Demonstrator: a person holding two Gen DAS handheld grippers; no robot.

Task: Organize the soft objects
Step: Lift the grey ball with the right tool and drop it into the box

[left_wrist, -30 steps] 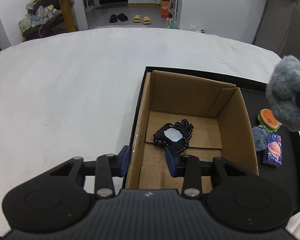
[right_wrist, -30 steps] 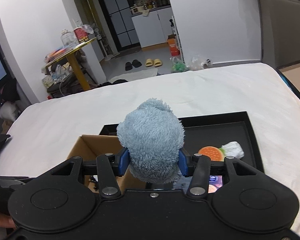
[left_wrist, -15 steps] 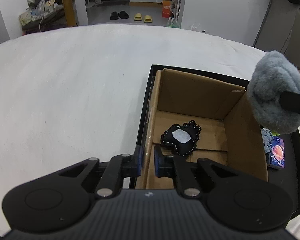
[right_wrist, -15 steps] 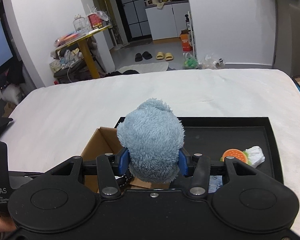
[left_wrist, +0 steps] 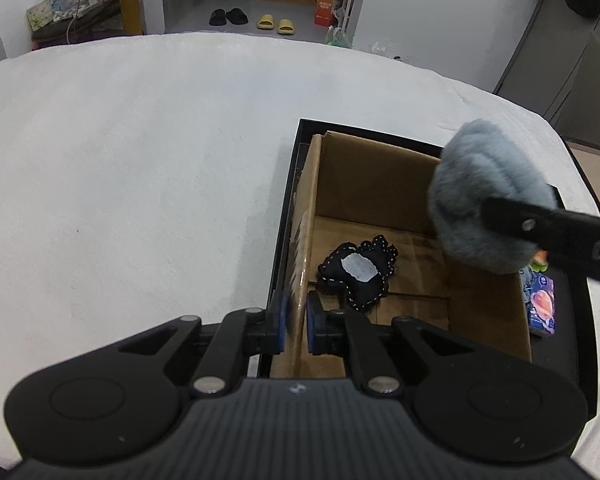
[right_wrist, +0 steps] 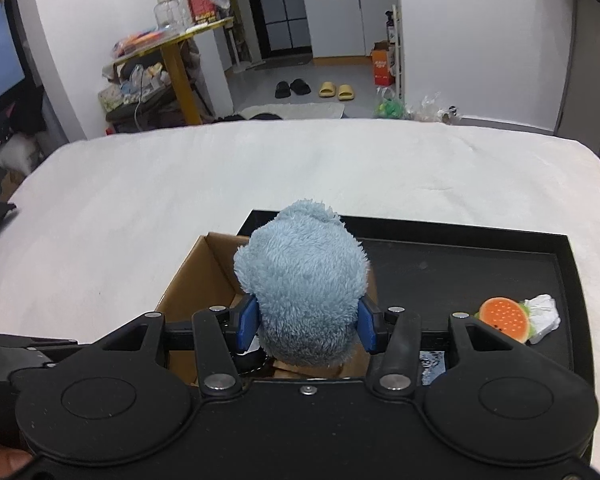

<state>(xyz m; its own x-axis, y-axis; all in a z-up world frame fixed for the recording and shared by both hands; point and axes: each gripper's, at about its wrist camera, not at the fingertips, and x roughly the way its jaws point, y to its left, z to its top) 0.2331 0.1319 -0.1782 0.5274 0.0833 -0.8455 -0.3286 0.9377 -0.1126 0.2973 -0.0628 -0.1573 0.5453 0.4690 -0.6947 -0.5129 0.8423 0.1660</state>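
The blue plush toy (right_wrist: pixel 304 284) is clamped in the right tool (right_wrist: pixel 306 322) above the right wall of the cardboard box (left_wrist: pixel 380 184). Only the left view shows a black stitched toy (left_wrist: pixel 358 276) lying inside, and the left tool (left_wrist: pixel 296 326) pinched on the box's left wall. A burger plush (right_wrist: pixel 504 320) is seen in the black tray (right_wrist: pixel 460 264) on the bed (right_wrist: pixel 220 184).

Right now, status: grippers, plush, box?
Left gripper clamped on cardboard box left wall. Right gripper shut on blue plush, over the box's right side. Black toy on box floor; drop path open.
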